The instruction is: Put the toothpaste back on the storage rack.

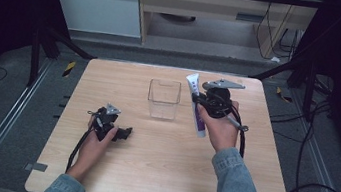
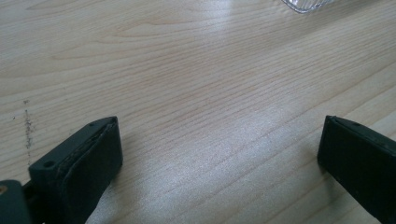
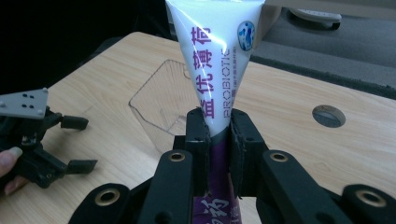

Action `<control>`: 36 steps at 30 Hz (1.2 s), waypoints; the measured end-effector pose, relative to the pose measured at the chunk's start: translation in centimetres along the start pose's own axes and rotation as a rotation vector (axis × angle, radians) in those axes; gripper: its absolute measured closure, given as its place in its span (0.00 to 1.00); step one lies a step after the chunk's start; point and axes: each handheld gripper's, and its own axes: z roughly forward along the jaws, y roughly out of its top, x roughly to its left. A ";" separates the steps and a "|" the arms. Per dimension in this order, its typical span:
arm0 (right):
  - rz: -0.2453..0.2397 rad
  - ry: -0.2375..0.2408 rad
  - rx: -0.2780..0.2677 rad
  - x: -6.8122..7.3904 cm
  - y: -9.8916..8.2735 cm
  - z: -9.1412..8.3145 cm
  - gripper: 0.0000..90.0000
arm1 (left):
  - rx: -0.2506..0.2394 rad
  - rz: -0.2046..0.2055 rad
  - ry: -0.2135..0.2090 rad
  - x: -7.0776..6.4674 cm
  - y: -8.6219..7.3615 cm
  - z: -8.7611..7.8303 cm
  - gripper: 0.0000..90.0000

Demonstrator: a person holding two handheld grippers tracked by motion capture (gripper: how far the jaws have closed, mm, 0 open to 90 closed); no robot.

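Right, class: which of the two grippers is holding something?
The right gripper, raised beside the clear box, is clamped on the white-and-purple tube. The left gripper rests open on the table, holding nothing.

Even overhead light on my desk, dark surroundings, sharp centre and soft close-ups

From above, my desk (image 1: 162, 175) is lit evenly and fairly brightly while the curtained sides fall to near black; my left tool (image 1: 123, 132) throws only a faint, short shadow. In the left gripper view a broad pale sheen lies across the wood grain (image 2: 224, 154), and the near black pads (image 2: 88, 163) are slightly soft. In the right gripper view glare whitens the upper part of the toothpaste tube (image 3: 217, 51), its print stays readable, the clear plastic box (image 3: 159, 102) behind is faint, and the top left corner is black.
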 end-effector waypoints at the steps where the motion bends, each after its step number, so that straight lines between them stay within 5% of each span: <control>1: 0.000 0.001 -0.005 0.0 0.1 0.0 0.88 | 0.000 0.000 0.000 0.0 0.0 0.0 0.00; 36: 0.004 0.003 -0.088 1.0 5.1 2.6 0.88 | -0.003 -0.001 0.000 0.0 0.0 0.0 0.00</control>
